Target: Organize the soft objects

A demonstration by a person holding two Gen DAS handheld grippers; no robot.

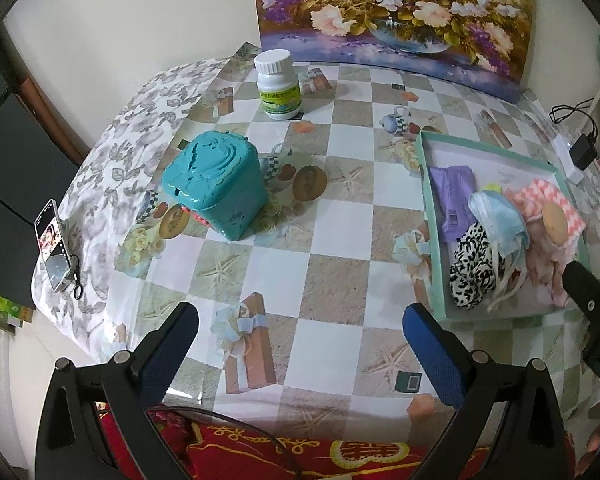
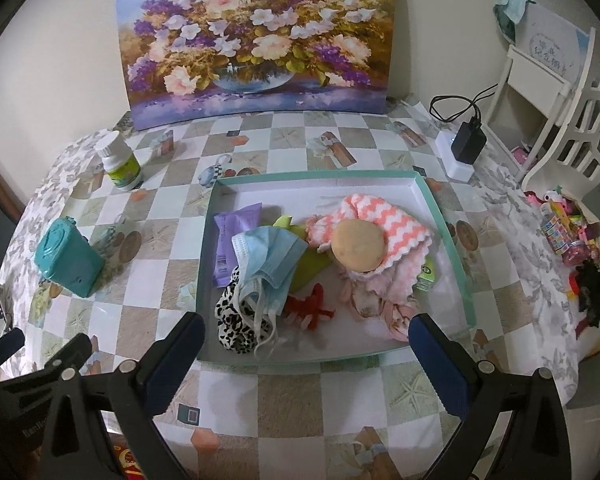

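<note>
Ahead of the right gripper (image 2: 306,350), whose jaws are spread wide and hold nothing, sits one shallow teal tray (image 2: 444,216). Inside lie one blue face mask (image 2: 266,258), one leopard-print cloth (image 2: 236,326), one purple packet (image 2: 234,236), one pink-and-white towel (image 2: 388,226) (a round tan sponge (image 2: 358,250) rests on it) and one red item (image 2: 312,308). Left gripper (image 1: 300,340) likewise gapes, empty, over the checkered tablecloth (image 1: 332,264); beyond it stand one teal bin (image 1: 216,188) and one white bottle (image 1: 278,86).

Masks (image 2: 266,258) and cloth (image 2: 384,220) in tray (image 2: 320,176), right of bin (image 2: 66,258)
</note>
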